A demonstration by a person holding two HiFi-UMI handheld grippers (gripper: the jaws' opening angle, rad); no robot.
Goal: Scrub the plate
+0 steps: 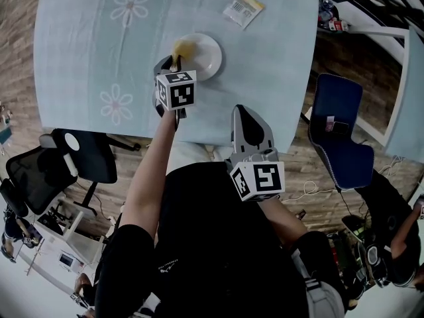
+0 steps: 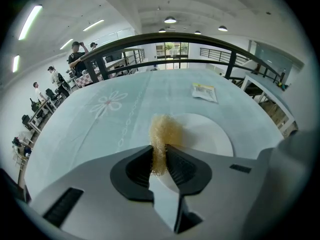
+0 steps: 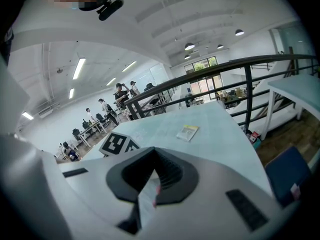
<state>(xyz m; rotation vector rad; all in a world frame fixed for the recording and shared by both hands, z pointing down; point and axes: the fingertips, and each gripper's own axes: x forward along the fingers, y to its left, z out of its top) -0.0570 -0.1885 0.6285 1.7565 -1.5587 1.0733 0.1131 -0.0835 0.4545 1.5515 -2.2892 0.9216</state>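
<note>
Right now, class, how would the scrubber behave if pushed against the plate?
Probably soft: the scrubber looks squashed thin where the left gripper pinches it. Likely light, being loose and fibrous. Should flatten against the plate.

a pale blue table (image 1: pixel 79 45) carries a cloth printed with white flowers, one bloom (image 1: pixel 131 5) toward the far side and another (image 1: pixel 116 103) near the front edge. a small white packet with a yellow strip (image 1: pixel 242 8) lies flat on the far right part, well apart from both flowers. a wooden plank floor (image 1: pixel 20 78) shows around the table. a black office chair (image 1: pixel 86 158) stands by the near left corner and a blue chair (image 1: pixel 344 158) off the right side. beyond the table runs a dark railing (image 2: pixel 165 38). people (image 2: pixel 77 54) stand among desks in the distance, under round ceiling lights (image 2: pixel 170 20).
</note>
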